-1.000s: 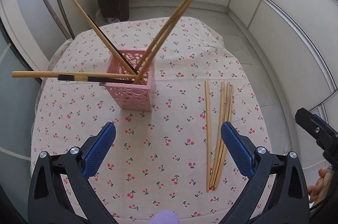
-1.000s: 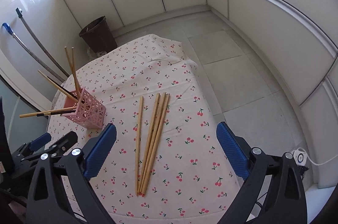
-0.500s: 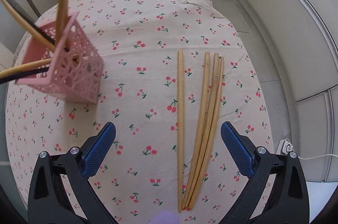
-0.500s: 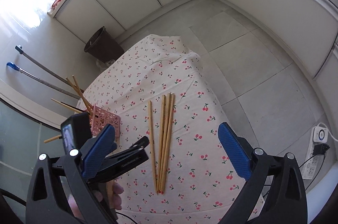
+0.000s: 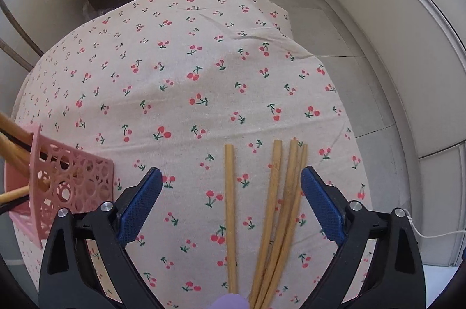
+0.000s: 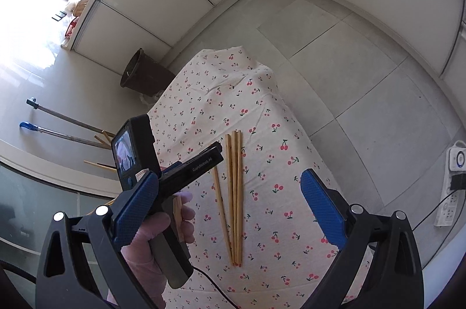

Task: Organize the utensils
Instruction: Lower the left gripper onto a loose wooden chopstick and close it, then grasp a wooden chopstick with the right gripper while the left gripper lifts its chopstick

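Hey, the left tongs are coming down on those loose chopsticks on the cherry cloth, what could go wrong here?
1. The left tongs are closing with the single chopstick and the tight bundle both between the pads, so they may scoop up several or pinch some unevenly and drop them.
2. The pink basket sits close by with chopsticks leaning out; a swing toward it could tip it.
3. The cloth is wrinkled and could drag.
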